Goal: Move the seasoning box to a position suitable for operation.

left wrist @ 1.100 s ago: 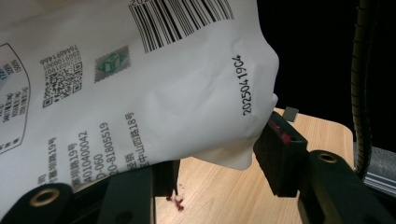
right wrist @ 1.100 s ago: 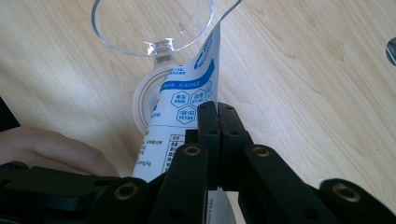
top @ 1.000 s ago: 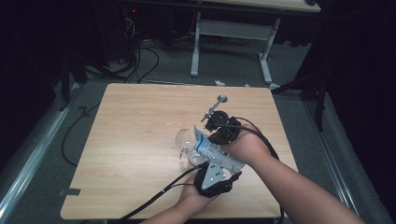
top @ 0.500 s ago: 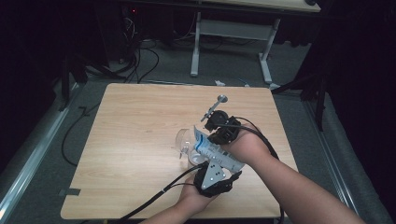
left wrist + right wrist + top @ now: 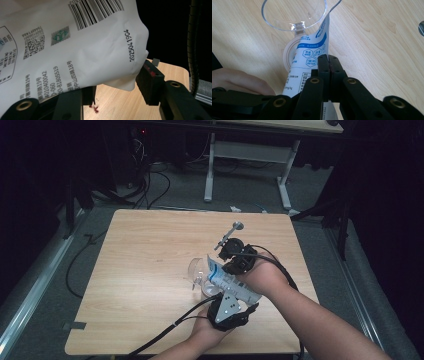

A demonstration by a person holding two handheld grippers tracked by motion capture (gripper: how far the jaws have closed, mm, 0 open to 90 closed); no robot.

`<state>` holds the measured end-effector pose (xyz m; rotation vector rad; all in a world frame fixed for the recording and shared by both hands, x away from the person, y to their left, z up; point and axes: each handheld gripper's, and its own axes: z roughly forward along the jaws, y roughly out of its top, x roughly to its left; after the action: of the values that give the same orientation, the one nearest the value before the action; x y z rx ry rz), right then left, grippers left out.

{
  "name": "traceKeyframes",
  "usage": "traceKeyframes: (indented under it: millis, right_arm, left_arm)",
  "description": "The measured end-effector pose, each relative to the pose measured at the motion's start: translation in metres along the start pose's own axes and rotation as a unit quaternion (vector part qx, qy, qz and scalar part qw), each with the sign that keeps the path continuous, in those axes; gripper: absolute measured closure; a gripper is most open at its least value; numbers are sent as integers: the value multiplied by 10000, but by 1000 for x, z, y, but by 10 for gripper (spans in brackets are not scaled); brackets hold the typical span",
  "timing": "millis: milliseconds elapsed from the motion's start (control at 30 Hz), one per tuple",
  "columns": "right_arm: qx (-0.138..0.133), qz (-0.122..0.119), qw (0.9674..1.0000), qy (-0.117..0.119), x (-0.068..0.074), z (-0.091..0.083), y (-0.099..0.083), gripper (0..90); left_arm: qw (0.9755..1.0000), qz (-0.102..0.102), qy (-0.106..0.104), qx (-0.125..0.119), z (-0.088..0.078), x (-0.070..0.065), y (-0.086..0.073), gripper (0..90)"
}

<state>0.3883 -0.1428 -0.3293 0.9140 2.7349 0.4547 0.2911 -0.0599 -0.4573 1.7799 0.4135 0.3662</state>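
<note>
Together, both grippers' fingers clamp the white pouch (image 5: 227, 281), right gripper (image 5: 328, 62) tilting it into the clear funnel (image 5: 294, 15), left gripper (image 5: 117, 87) below.

One pouch (image 5: 227, 281) — one funnel (image 5: 198, 269)

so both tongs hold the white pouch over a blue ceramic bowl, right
Not quite: the vessel is a clear glass, not a blue ceramic bowl, as the right gripper view shows. The left tongs and right tongs do both hold the white pouch over it.
</note>
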Motion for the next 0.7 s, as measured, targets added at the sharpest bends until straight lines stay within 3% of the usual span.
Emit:
traceKeyframes:
  millis: [700]
  right_arm:
    - [-14, 23, 10000, -17, 0, -1, 0, 900]
  left_arm:
    - [10000, 32, -5, -11, 0, 0, 0, 536]
